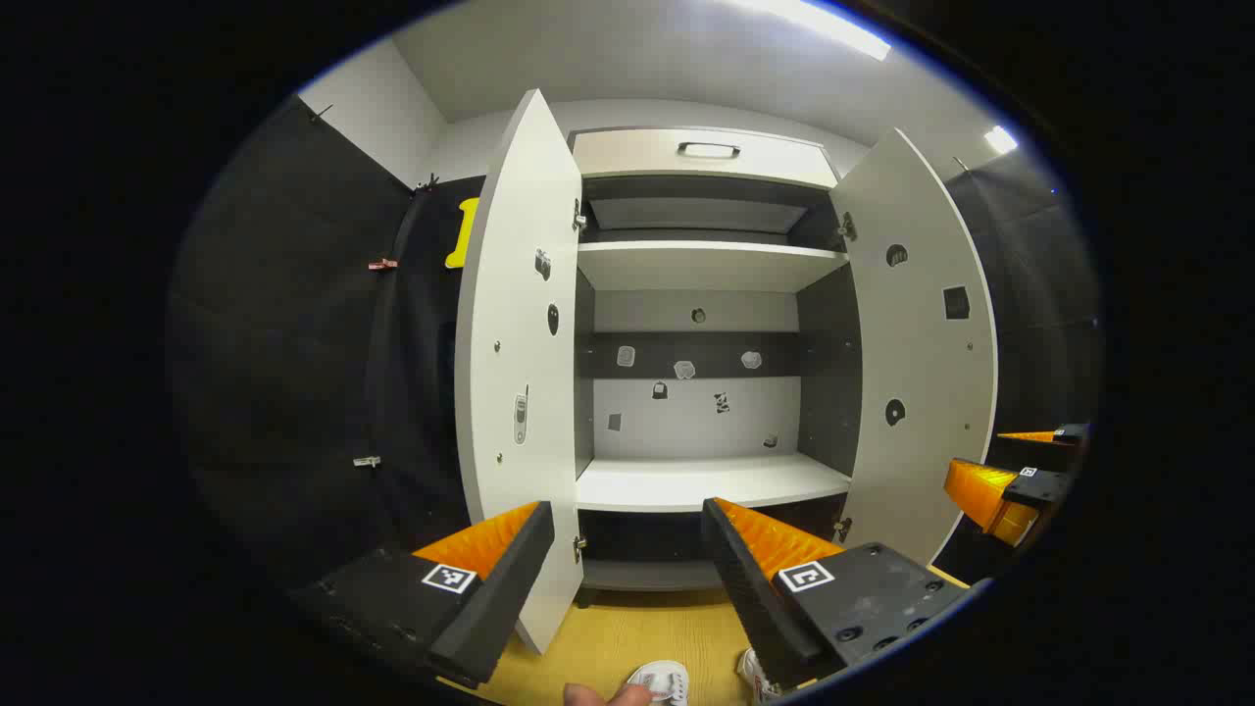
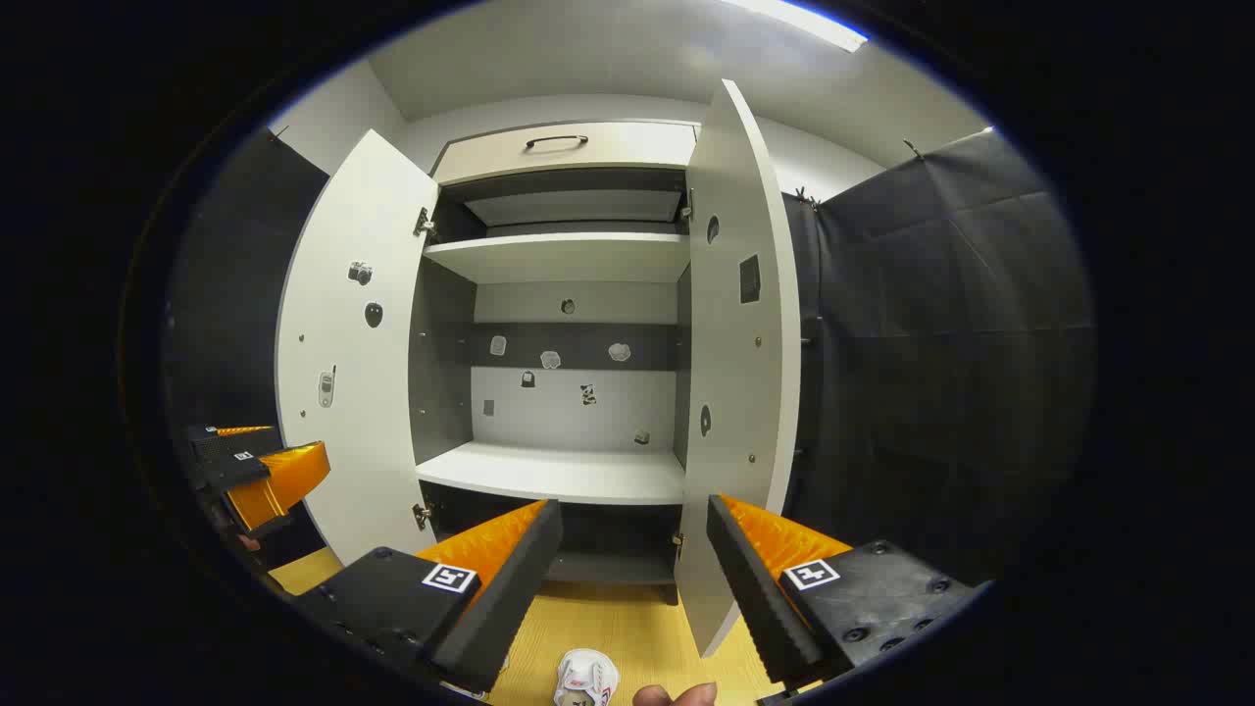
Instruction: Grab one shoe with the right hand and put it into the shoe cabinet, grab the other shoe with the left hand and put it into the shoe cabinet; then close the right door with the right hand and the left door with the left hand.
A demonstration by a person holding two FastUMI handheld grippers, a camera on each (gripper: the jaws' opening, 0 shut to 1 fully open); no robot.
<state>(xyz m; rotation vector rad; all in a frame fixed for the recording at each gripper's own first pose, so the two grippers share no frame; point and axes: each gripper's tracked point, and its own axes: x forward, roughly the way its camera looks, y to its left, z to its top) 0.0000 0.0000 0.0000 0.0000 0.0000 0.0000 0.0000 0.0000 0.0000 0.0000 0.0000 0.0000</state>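
— White shoes, 2 of them, where are they?

— On the yellow wood-grain floor (image 1: 627, 637) in front of the shoe cabinet (image 1: 701, 324). In the left gripper view one shoe (image 1: 659, 679) sits at the bottom edge between the fingers, with the second shoe (image 1: 753, 675) just beside it, partly hidden behind the near finger. In the right gripper view a shoe (image 2: 586, 679) lies low between that tool's fingers.

— Is anything held?

— No. The left gripper (image 1: 627, 549) has its fingers spread wide with nothing between them, and the right gripper (image 2: 635, 549) stands the same way, wide apart and empty. Both hang above the floor, pointed at the cabinet.

— And the cabinet?

— Both doors stand open. The left door (image 1: 518, 343) and the right door (image 1: 917, 343) swing outward, showing white shelves and a grey back panel dotted with small stickers. The middle shelf (image 1: 711, 480) is bare. A drawer with a dark handle (image 1: 708, 150) runs along the top.

— Can each tool see the other?

— Yes. The right gripper shows at the far right edge of the left gripper view (image 1: 1010, 485), and the left one at the left edge of the right gripper view (image 2: 260, 476). A fingertip (image 2: 677, 696) pokes in at the bottom.
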